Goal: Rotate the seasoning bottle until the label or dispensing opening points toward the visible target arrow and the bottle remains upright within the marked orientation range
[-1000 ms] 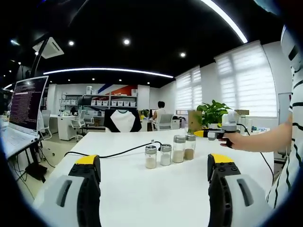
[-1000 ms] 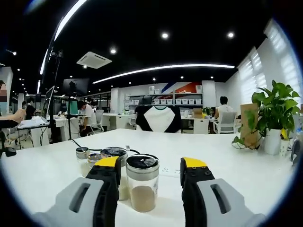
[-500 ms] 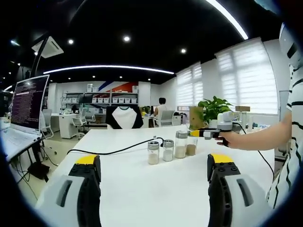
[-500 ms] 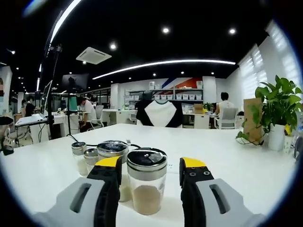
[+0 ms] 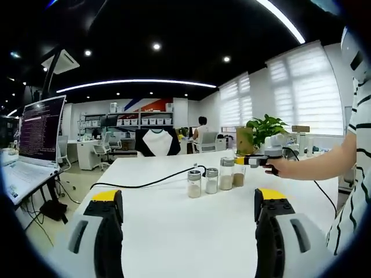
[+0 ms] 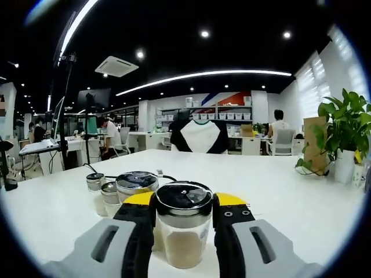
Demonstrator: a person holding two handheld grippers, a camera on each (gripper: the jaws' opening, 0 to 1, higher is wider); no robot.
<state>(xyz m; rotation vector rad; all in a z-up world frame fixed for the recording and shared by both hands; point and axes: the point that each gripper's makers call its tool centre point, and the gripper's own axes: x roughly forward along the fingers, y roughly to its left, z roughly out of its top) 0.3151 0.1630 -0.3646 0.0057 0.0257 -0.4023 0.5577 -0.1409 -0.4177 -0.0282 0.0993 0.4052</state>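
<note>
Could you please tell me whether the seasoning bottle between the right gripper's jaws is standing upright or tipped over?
Upright. The seasoning bottle stands on the white table, black lid on top, powder settled level at the bottom, between the right gripper jaws.

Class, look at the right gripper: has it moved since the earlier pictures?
Yes. The right gripper advanced toward the bottle, which stands beside the other jars, and its fingers closed on it.

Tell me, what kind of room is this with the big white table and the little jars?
Probably an open office or lab workroom. Desks and office chairs stand at the back, a computer screen full of text glows beside the white table, and shelves of boxes line the far wall.
</note>
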